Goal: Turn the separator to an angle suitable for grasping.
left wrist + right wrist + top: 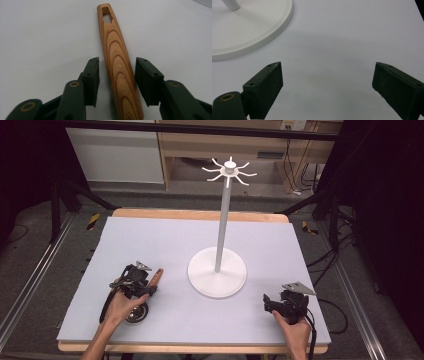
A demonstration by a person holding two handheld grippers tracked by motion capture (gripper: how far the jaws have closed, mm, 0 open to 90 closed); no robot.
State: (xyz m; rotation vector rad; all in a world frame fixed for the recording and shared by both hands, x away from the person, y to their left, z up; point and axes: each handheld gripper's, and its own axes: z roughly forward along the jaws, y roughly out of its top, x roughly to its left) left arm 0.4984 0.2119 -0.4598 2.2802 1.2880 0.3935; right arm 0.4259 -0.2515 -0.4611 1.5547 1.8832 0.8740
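Lab, dark curtains (pixel 385 195), floor cables (pixel 327 255), padded table (pixel 150 240)

Wooden handle (pixel 117 62), striped grain, slotted far end, flat on pale mat; white hook stand (pixel 218 270) upright nearby.

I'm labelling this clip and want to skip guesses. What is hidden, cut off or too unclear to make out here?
- High view: the utensil's head by the left hand-held gripper is under the hand.
- Left gripper view: the wooden handle runs off the bottom edge; its stamped lettering is too soft to read.
- Right gripper view: the white stand is cropped by the frame.
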